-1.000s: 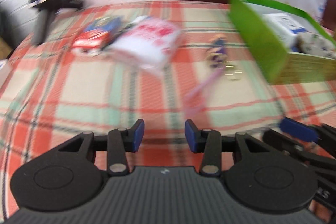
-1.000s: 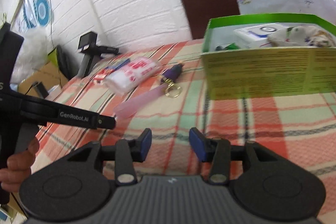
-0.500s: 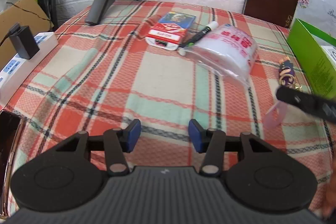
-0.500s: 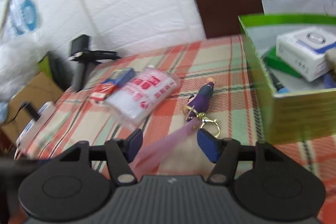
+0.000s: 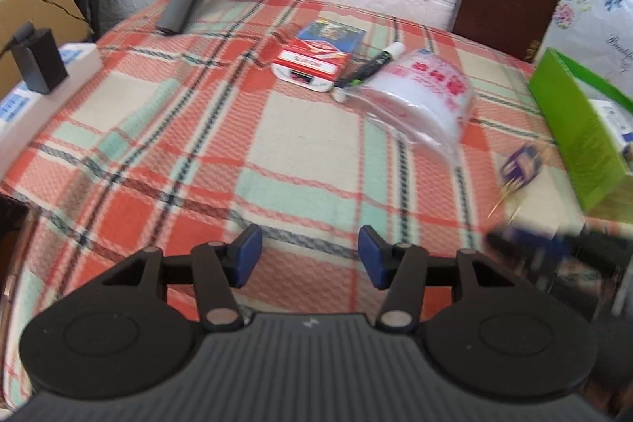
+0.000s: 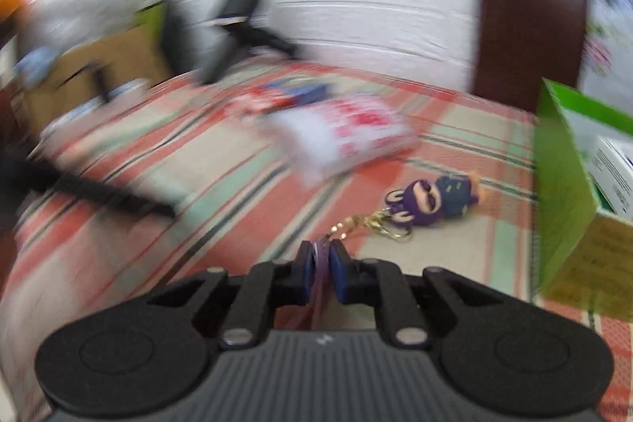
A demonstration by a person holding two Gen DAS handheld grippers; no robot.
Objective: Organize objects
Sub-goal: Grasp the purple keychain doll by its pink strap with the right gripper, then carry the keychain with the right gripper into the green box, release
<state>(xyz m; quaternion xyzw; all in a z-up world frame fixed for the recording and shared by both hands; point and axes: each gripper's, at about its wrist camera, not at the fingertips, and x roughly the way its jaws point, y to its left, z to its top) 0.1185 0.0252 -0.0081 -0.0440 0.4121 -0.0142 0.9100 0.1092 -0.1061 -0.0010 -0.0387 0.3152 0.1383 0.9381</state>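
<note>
1. While the right tongs point(image 6: 321, 265) pinch only the thin pink strap point(image 6: 321, 256), the grip may slip and the charm swing against the green box point(image 6: 561, 192) wall.
2. Purple keychain figure point(image 6: 431, 202), gold clasp, lies on the plaid table point(image 5: 308, 129) beside that box.
3. Left tongs point(image 5: 308, 256) spread, holding nothing.

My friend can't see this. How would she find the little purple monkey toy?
Start at the tall green box on the plaid cloth's right side. Just left of it lies the purple monkey keychain, its gold clasp toward the right gripper. It's the only cartoon figure.
</note>
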